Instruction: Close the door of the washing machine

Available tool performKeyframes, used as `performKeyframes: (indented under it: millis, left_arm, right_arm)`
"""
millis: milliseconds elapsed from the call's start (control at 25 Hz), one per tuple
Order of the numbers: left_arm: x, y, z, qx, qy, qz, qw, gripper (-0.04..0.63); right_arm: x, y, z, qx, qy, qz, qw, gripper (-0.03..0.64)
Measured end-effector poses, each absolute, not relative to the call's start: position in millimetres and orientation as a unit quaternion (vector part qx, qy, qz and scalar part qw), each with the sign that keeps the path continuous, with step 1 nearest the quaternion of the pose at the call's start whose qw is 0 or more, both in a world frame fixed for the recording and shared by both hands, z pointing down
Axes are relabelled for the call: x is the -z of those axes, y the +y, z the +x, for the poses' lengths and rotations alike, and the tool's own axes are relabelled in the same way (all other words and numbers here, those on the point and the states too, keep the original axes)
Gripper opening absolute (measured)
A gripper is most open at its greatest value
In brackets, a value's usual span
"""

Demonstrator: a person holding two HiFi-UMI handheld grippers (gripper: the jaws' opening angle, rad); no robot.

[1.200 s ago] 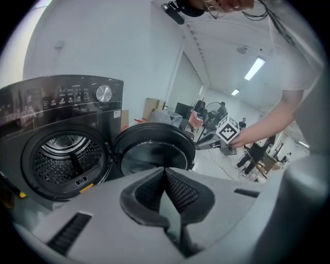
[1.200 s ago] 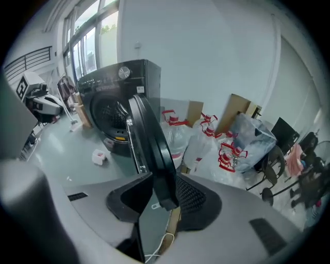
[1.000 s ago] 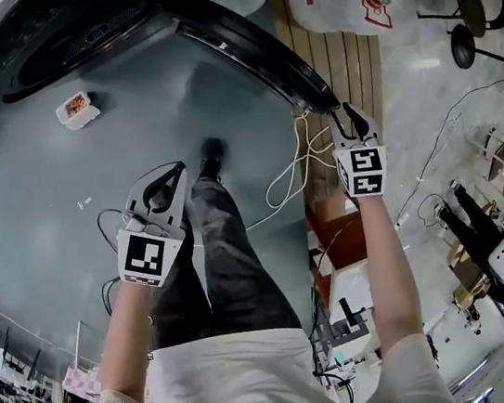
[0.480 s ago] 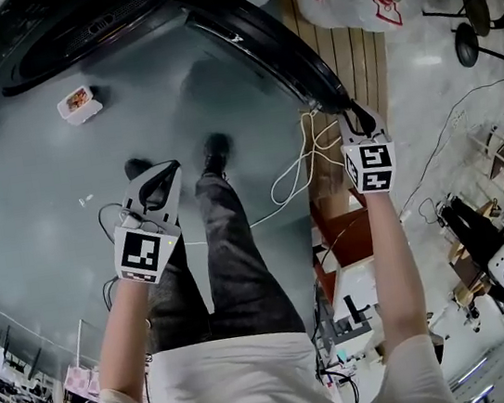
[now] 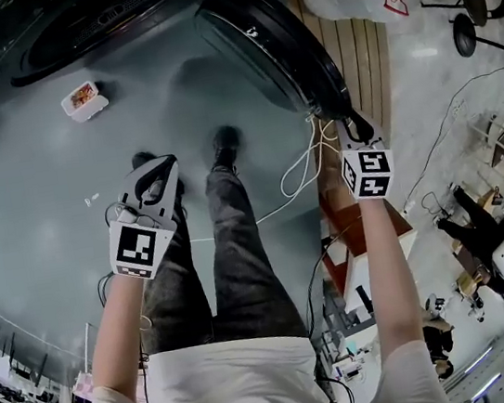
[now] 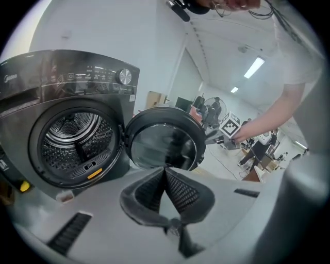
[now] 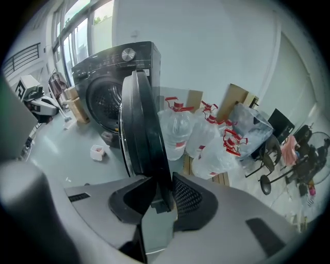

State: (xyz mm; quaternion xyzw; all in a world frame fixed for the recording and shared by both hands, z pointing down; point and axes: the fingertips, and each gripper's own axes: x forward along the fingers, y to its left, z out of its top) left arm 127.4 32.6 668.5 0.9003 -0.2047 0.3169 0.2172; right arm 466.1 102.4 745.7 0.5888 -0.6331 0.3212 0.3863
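Observation:
The dark front-loading washing machine (image 6: pixel 77 98) stands with its drum (image 6: pixel 75 136) exposed. Its round door (image 5: pixel 275 42) hangs wide open, swung out to the right. My right gripper (image 5: pixel 351 129) is at the door's free edge, and the black rim (image 7: pixel 147 139) runs between its two pads, which are shut on it. My left gripper (image 5: pixel 156 177) hovers over the floor left of the person's legs. Its jaws are shut with nothing in them, pointing toward the machine and door (image 6: pixel 165 144).
A small white box (image 5: pixel 84 99) lies on the grey floor by the machine. A white cable (image 5: pixel 300 175) loops on the floor under the door. White bags with bottles (image 7: pixel 206 139) sit on a wooden pallet (image 5: pixel 347 50) behind the door. A chair (image 5: pixel 474 22) stands far right.
The right gripper's jaws narrowed onto the door rim, and hand and rim shifted together. The left gripper drifted left and lower in the head view. The person's feet stepped forward.

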Motion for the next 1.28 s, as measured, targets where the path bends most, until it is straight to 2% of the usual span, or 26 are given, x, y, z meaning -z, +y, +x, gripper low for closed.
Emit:
performKeyframes:
  millis: [480, 840, 1280]
  left_arm:
    - [-665, 38, 71, -0.318, -0.201, 0.901, 0.217, 0.009]
    - [-673, 33, 30, -0.312, -0.217, 0.897, 0.226, 0.009]
    - [-681, 27, -25, -0.303, -0.245, 0.889, 0.241, 0.009]
  right_arm:
    - [-746, 140, 364, -0.389, -0.605, 0.607, 0.337, 0.109]
    - [-749, 141, 259, -0.398, -0.647, 0.557, 0.336, 0.103]
    - [-750, 115, 141, -0.433, -0.683, 0.511, 0.291, 0.155]
